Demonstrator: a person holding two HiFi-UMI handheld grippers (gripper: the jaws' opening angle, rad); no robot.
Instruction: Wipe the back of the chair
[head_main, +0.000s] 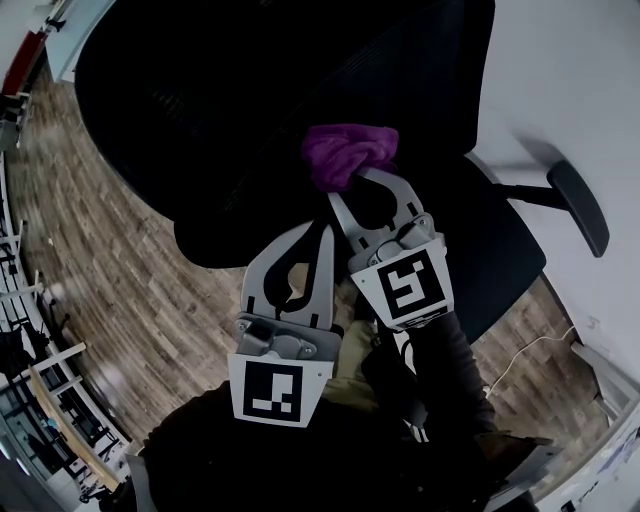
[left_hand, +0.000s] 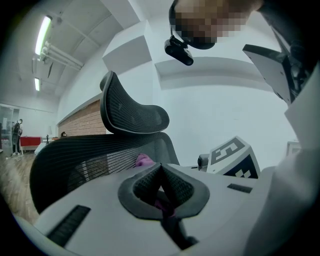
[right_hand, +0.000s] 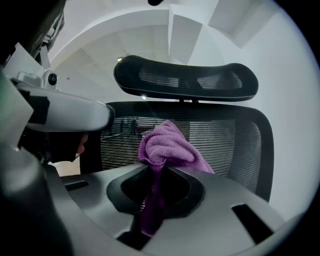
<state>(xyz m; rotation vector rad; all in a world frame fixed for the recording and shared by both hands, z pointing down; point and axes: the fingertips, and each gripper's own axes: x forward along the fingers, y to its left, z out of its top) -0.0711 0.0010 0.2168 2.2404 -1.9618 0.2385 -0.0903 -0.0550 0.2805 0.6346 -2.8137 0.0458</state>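
Headrest (right_hand: 185, 77) tops mesh chair back (right_hand: 235, 145) behind cloth (right_hand: 167, 146).

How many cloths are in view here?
1. The purple cloth is clamped in the right gripper, up by the chair back. Others could be hidden behind the chair.

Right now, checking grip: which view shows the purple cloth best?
The right gripper view: the purple cloth sits centred, pinched in the right gripper. Head view shows it bunched by the chair back; left gripper view, only a sliver.
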